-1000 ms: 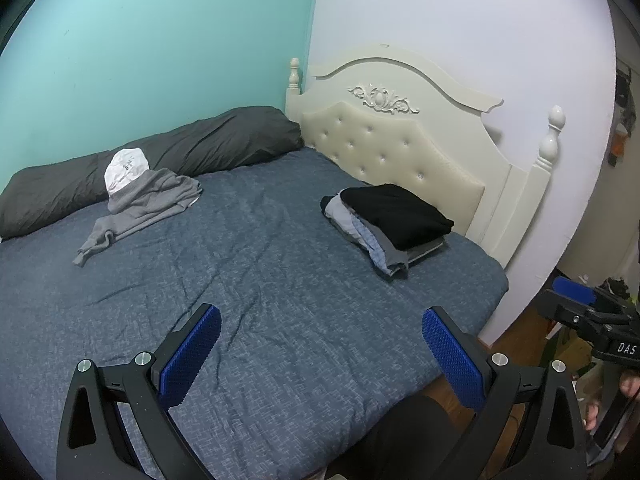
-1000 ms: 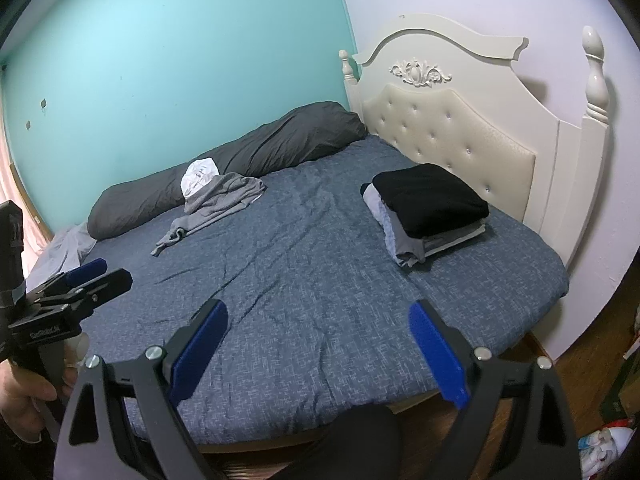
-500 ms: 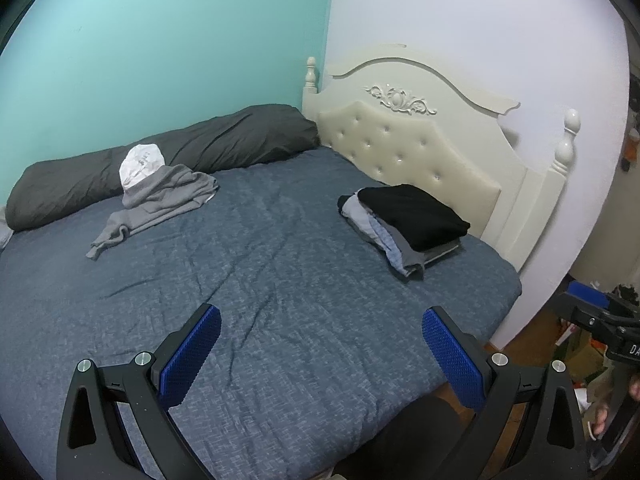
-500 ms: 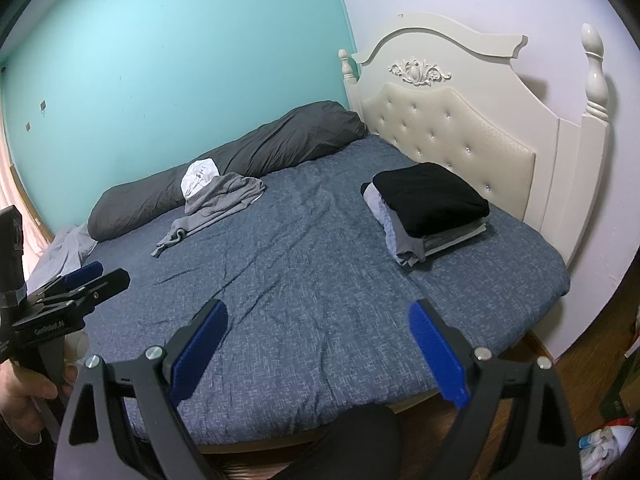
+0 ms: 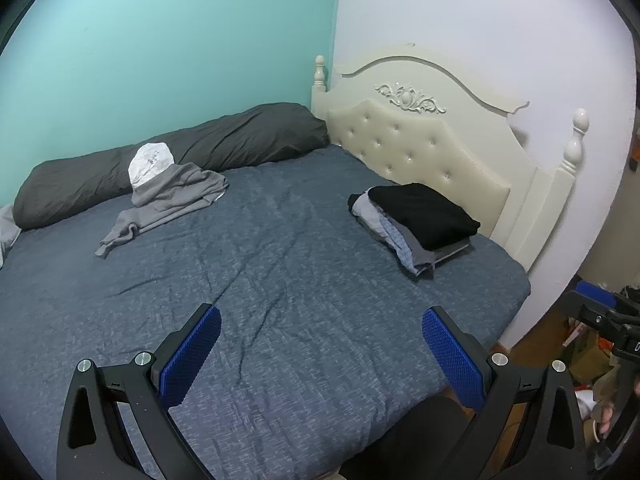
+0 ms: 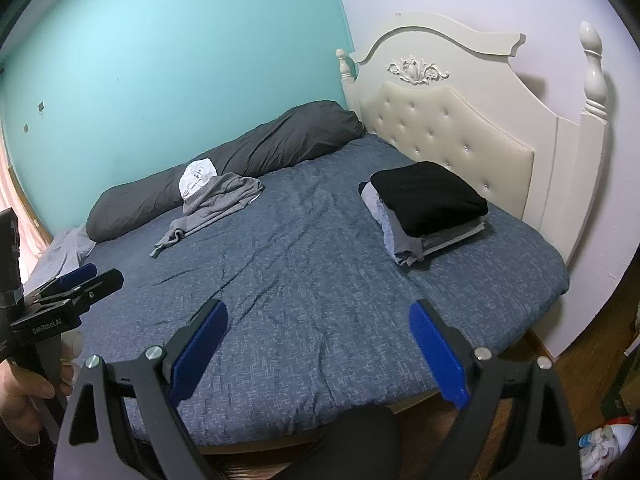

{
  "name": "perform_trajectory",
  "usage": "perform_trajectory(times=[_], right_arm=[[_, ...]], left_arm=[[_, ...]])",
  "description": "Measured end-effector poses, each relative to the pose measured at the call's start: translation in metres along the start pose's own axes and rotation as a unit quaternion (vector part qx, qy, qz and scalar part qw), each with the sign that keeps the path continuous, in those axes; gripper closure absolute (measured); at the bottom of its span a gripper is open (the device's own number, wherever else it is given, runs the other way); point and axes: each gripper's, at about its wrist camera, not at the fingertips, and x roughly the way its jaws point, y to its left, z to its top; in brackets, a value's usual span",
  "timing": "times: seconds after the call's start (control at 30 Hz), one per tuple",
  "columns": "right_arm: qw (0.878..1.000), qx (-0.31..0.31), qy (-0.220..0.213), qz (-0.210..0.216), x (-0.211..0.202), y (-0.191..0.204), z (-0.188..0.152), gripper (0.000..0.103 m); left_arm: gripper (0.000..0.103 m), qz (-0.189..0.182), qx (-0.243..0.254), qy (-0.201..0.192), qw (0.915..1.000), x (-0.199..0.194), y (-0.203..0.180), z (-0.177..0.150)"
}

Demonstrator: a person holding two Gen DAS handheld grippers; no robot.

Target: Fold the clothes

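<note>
A crumpled grey hoodie (image 5: 172, 200) (image 6: 216, 206) with a white lining lies at the far left of the blue-grey bed (image 5: 280, 280) (image 6: 304, 280), against a long dark pillow. A neat stack of folded clothes (image 5: 416, 222) (image 6: 428, 204), black on top, rests near the headboard. My left gripper (image 5: 320, 354) hangs open over the bed's near edge, holding nothing. My right gripper (image 6: 318, 350) is likewise open and empty above the front edge. Each gripper shows at the edge of the other's view, the left gripper (image 6: 60, 300) and the right gripper (image 5: 600, 312).
A cream tufted headboard (image 5: 424, 152) (image 6: 452, 120) stands at the right, a long dark grey pillow (image 5: 172, 156) (image 6: 240, 160) along the teal wall. Wooden floor with clutter (image 6: 608, 440) lies at the right. A dark-clothed knee (image 6: 356, 444) shows below.
The left wrist view has swung left and pulled back slightly, so the hoodie and the stack sit further right in frame. The right gripper has barely moved. Both stay open.
</note>
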Motion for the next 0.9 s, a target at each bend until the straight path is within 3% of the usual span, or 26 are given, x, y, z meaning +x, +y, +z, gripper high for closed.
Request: perform_trajectory(times=[0.9], right_arm=[[1.0,-0.001,0.005,0.001,0.006,0.0036,0.0007,0.01]], left_arm=[[0.0,0.009,-0.008,0.009,0.9999,0.0047,0.005,-0.0031]])
